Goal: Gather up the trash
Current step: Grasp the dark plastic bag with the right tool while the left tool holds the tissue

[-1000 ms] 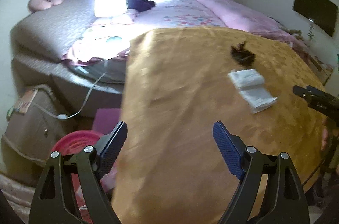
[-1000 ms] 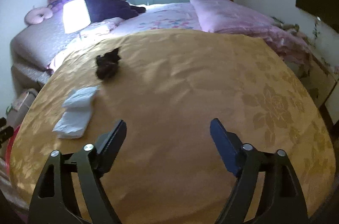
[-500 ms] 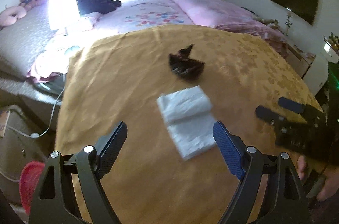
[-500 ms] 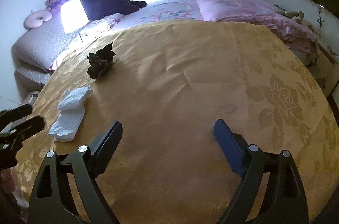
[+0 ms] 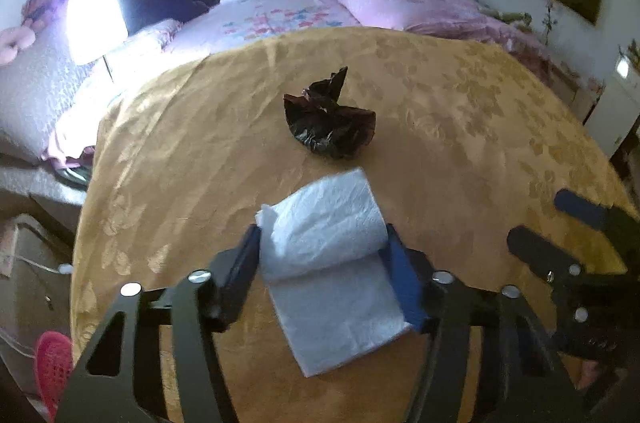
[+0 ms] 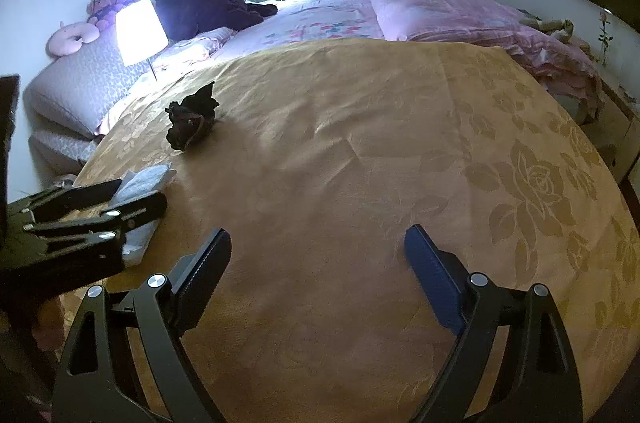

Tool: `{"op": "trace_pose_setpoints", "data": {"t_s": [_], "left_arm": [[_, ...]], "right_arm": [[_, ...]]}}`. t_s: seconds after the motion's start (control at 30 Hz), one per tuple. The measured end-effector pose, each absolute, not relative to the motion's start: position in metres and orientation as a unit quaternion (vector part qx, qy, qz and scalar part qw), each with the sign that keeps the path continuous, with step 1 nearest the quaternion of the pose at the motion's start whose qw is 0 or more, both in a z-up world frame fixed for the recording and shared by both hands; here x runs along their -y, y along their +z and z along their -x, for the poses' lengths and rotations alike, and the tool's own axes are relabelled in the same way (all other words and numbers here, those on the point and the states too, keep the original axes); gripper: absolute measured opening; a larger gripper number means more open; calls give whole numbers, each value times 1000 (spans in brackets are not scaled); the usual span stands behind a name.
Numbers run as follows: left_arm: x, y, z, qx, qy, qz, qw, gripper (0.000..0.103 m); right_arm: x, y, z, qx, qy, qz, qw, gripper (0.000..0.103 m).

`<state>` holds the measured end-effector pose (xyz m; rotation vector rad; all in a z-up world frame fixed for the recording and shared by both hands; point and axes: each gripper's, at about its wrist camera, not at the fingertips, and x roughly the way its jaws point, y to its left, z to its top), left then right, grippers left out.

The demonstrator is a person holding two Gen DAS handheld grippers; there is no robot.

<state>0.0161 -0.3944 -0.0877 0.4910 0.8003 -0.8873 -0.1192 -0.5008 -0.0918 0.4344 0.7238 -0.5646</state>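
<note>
My left gripper (image 5: 322, 255) is closing on the folded white tissue (image 5: 328, 263) — its jaws already touch both edges.

The tissue sits low in the centre of the left wrist view, on the gold floral tablecloth (image 5: 460, 127): soft, quilted paper, its upper half curled over into a loose roll, its lower half lying flat. Just above it lies a crumpled black plastic bag (image 5: 330, 121), glossy and creased, one corner poking up. My right gripper (image 6: 318, 265) hangs over bare cloth — jaws wide apart, nothing between them.
</note>
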Motion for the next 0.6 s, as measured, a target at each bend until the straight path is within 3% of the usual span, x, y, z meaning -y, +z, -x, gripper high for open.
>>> {"op": "trace_pose_setpoints", "data": {"t_s": [0.07,0.17,0.6], "left_arm": [[389,-86,-17,-373,-411,-225,801,33],[377,-85,-22,-379,-410,-216,801,22],[303,-83,-28,-372,-381,-190,824,19]], "right_arm": [[500,-92,119,-349,-272,-204,873,86],[499,-93,117,-353,-274,-198,872,86],[498,-93,107,-380,-280,-171,865,87]]}}
